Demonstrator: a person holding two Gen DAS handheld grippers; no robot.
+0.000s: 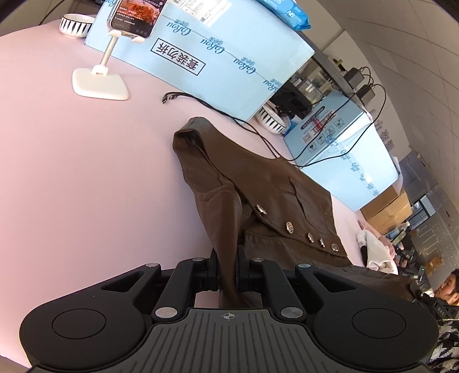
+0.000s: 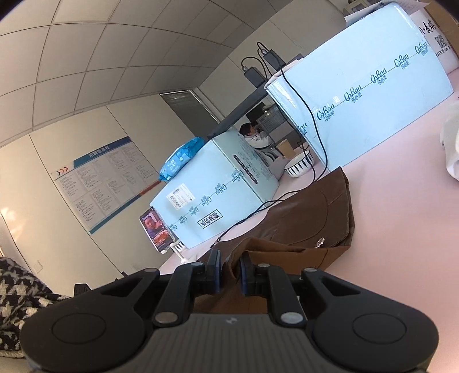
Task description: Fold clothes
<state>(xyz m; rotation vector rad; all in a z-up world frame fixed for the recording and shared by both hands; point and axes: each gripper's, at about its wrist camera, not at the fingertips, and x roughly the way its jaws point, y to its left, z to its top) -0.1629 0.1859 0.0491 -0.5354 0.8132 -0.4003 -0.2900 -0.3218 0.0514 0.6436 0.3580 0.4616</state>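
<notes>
**pinkdesk:** So which step was this? Starting closest in: the left gripper had its jaws pinched nearly together on a ridge of the brown jacket, and the cloth ran up taut from between the pads. The right gripper was clamped on another bit of the same jacket, jaws a hair wider, brown fabric bunched between them.

**foldnerd:** Looked like the lift-and-carry part of a fold to me. Both edges were gripped and the rest of the garment lay on the pink table, button row facing up. I'd guess the next move needed both hands to travel together across the body and set the edge down flat, without dragging the lower layer along.

**pinkdesk:** Pose?

**foldnerd:** The left one tilted down toward the table. The right was close to level, since its view caught mostly wall and ceiling.

**pinkdesk:** Anything further back to watch out for?

**foldnerd:** A black cable lay right by the jacket's far edge, then a phone stand, the striped bowls and the light-blue boxes. The cable could've snagged.
</notes>
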